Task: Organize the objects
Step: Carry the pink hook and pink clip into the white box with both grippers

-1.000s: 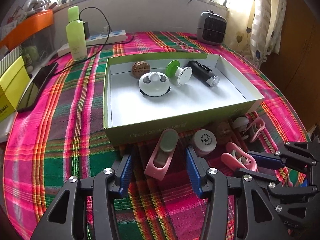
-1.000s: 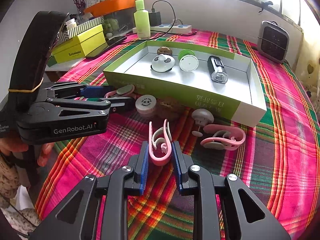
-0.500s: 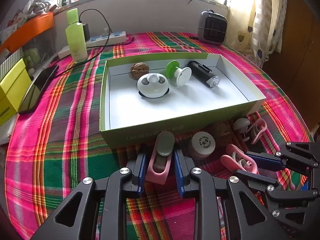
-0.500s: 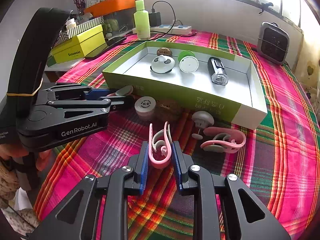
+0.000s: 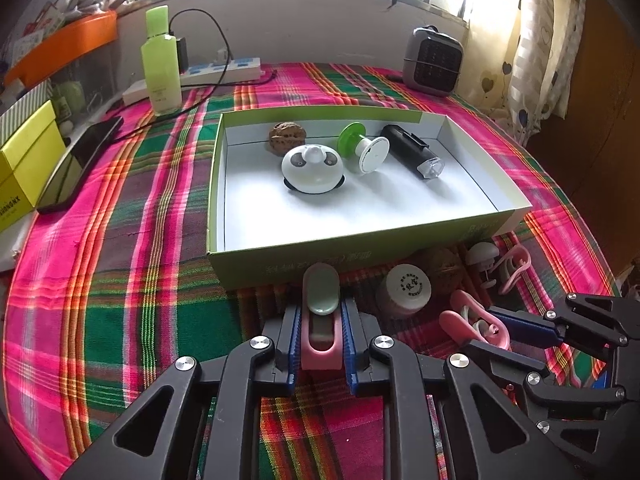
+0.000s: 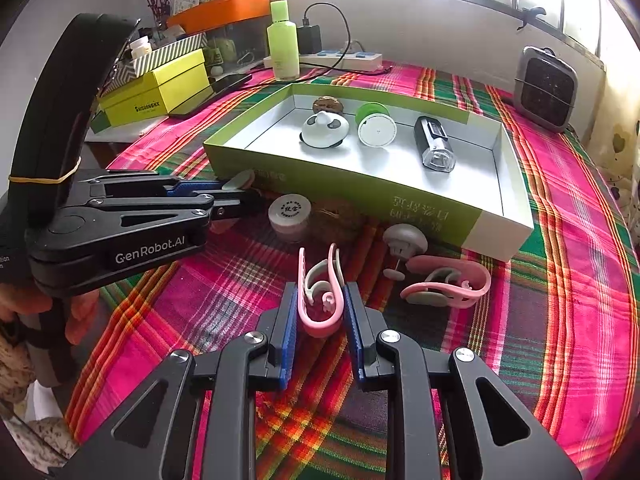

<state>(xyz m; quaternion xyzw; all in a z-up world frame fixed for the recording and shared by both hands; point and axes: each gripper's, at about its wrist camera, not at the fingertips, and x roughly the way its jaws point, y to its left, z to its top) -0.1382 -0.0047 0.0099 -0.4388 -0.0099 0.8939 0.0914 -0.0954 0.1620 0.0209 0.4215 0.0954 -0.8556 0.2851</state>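
Left wrist view first: my left gripper (image 5: 320, 338) has just been closing, and its blue pads now press both long sides of the pink oblong clip with a grey-green oval pad (image 5: 320, 312), which lies on the plaid cloth just in front of the green cardboard box with a white floor (image 5: 360, 256). That clip's long axis runs straight along my fingers toward the box wall, its far end almost touching the wall (so I judge the way in is up and over, not forward).

Right wrist view shows my right gripper (image 6: 321, 316) clamped on the bend of the pink U-shaped clip with a white inner spring (image 6: 320, 292), whose open arms point away from me toward the box. This one sits farther back from the wall than the left-hand clip.

Still on the cloth between the two tools are a small white round jar with a printed lid (image 5: 404, 290), a brown walnut-like ball (image 5: 444, 268), a white mushroom-shaped suction hook (image 6: 404, 240) and another pink clip lying flat (image 6: 448, 284).

Inside the box already lie a panda-faced dome (image 5: 313, 168), a green-and-white spool (image 5: 362, 150), a black cylinder light (image 5: 412, 152) and a second walnut (image 5: 287, 138), all toward the back, leaving the near floor free.
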